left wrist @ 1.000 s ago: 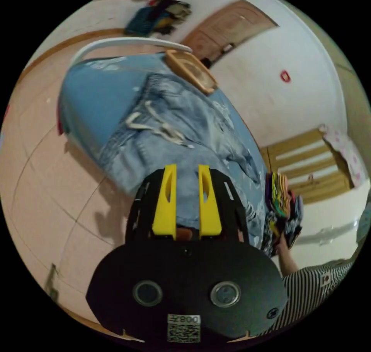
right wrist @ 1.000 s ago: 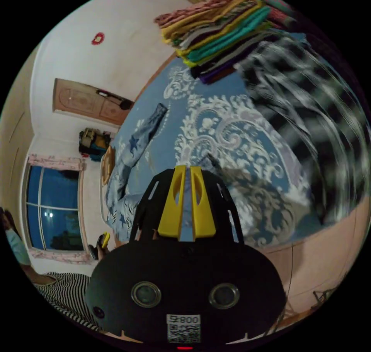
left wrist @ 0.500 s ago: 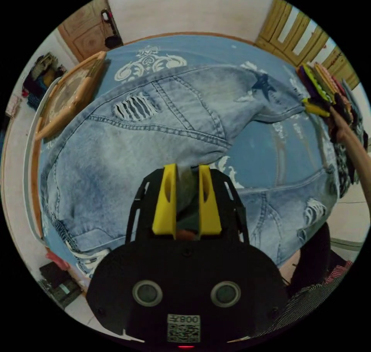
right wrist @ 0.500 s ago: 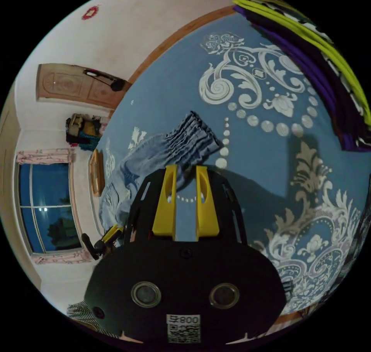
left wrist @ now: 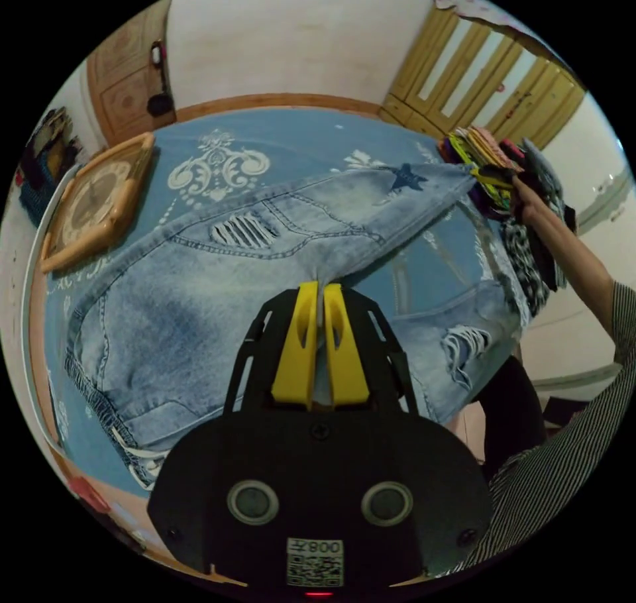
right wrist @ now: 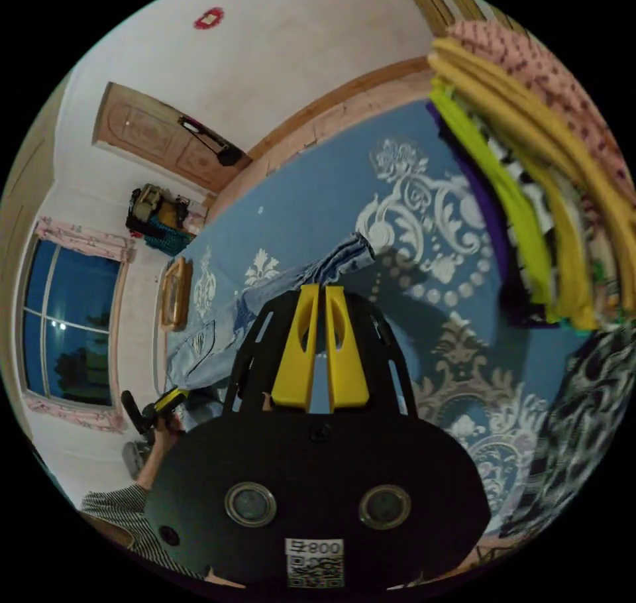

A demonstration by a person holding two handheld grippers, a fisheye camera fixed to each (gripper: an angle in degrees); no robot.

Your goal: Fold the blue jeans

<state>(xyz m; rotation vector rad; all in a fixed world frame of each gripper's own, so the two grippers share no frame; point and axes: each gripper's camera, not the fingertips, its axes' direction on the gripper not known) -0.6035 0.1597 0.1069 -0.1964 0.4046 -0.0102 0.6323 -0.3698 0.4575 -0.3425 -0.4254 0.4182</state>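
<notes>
1. In the left gripper view, the left gripper (left wrist: pixel 321 291) is clenched on a raised fold of the blue jeans (left wrist: pixel 199 285); both yellow jaws press the denim at the crotch area.
2. The jeans lie spread across the bed (left wrist: pixel 298 139), on its blue patterned cover, with the waistband at the near left and one ripped leg hanging over the near right edge.
3. The other leg stretches to the far right, where the person's hand (left wrist: pixel 527 199) holds its hem.
4. In the right gripper view, the right gripper (right wrist: pixel 318 295) has its jaws nearly closed; whether they grasp the hem just beyond the tips cannot be told.
5. A framed clock (left wrist: pixel 93 199) lies at the far left of the bed.
6. A stack of folded clothes (left wrist: pixel 490 165) sits at the far right.
</notes>
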